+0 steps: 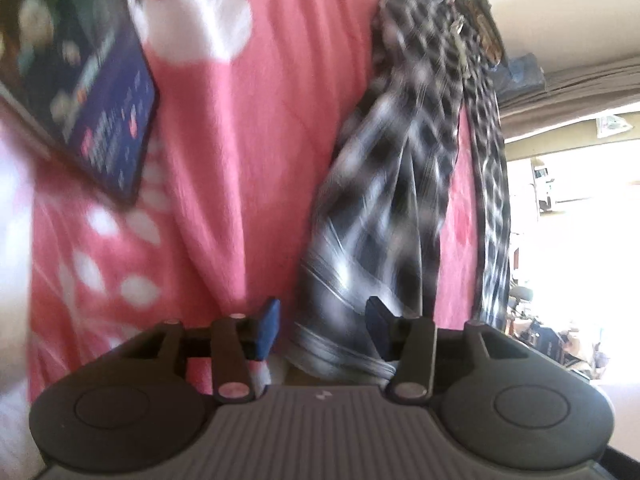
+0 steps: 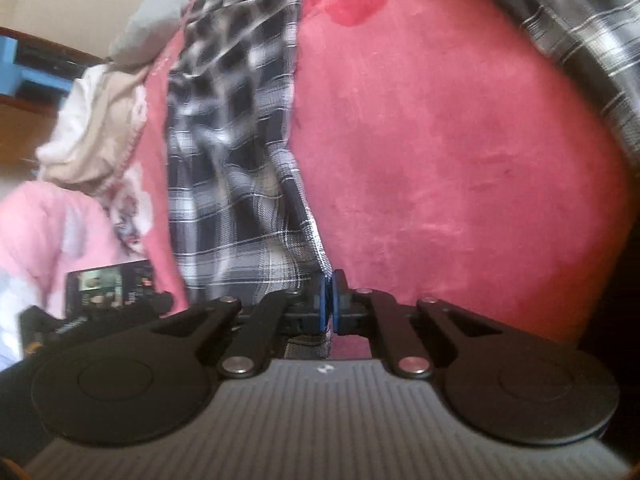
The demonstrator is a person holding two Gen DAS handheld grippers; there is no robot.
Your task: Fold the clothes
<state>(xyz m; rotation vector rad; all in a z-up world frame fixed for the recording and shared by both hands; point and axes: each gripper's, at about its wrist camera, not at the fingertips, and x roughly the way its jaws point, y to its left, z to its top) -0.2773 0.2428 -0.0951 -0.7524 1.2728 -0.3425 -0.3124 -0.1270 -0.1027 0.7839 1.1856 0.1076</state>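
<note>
Pink fleece blanket, printed with white shapes, covers the bed beneath us. Across it lies the plaid shirt, black, grey and white, bunched into long folds. A dark tablet rests on the blanket to the side, and pale clothes are heaped at the far edge. Our left claw is parted around a rolled shirt end, its blue pads not pressing the cloth. Our right claw is clenched on a thin shirt edge. To fold well, we judge the left should close on its end first, then both should lift together, keeping the fabric taut and the edges level.
</note>
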